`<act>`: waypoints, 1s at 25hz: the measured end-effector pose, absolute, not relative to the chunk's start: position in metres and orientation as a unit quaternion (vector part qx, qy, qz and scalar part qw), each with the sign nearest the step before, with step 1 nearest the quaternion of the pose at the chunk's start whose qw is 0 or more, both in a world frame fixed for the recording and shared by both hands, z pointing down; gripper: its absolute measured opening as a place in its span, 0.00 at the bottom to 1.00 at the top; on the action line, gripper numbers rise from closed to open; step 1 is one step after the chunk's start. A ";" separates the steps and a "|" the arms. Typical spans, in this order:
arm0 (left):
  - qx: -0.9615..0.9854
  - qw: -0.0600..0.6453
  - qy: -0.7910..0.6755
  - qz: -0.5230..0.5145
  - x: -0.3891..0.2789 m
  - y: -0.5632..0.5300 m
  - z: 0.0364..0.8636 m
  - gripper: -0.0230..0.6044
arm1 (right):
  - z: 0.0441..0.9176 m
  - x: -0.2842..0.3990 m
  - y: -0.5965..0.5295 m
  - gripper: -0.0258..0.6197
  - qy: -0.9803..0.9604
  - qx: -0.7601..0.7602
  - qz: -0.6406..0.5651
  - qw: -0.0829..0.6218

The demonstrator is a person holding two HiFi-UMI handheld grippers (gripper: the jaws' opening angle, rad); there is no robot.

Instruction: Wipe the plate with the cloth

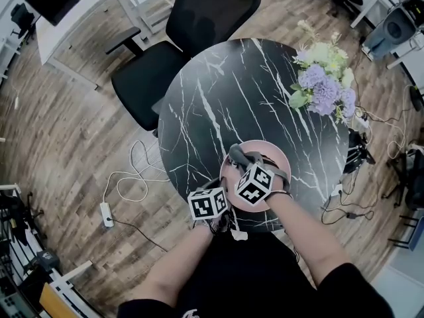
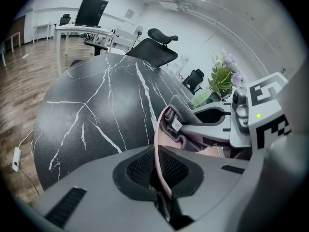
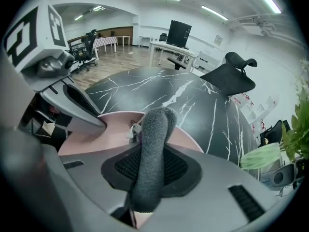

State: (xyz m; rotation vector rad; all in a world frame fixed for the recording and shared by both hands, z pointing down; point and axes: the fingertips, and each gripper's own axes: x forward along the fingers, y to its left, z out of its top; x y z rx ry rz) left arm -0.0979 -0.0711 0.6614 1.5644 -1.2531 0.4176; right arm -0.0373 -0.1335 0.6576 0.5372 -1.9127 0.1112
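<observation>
A pink plate (image 1: 271, 152) lies on the near edge of the round black marble table (image 1: 218, 105). My left gripper (image 1: 220, 212) is shut on the plate's near-left rim (image 2: 158, 153), which runs edge-on between its pads. My right gripper (image 1: 244, 167) is shut on a grey cloth (image 3: 150, 149); the cloth (image 1: 237, 156) rests folded on the plate's left part (image 3: 96, 132). In the left gripper view the cloth (image 2: 182, 108) shows above the plate, under the right gripper's jaws.
A bunch of purple and white flowers (image 1: 323, 85) stands at the table's right side. A black office chair (image 1: 192, 25) is behind the table. White cables and a power strip (image 1: 107, 212) lie on the wooden floor at the left.
</observation>
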 end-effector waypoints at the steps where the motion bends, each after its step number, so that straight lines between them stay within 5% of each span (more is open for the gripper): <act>1: 0.652 0.520 -0.524 0.174 -0.098 -0.071 0.662 0.08 | 0.658 -0.040 -0.129 0.20 -0.810 0.219 0.046 0.542; 10: 0.650 0.516 -0.532 0.166 -0.099 -0.071 0.662 0.08 | 0.658 -0.053 -0.093 0.20 -0.842 0.175 0.084 0.503; 21: 0.645 0.518 -0.540 0.154 -0.099 -0.071 0.661 0.08 | 0.655 -0.055 -0.058 0.20 -0.835 0.202 0.319 0.400; 25: 0.647 0.518 -0.540 0.151 -0.099 -0.071 0.659 0.08 | 0.661 -0.052 -0.058 0.20 -0.829 0.211 0.316 0.410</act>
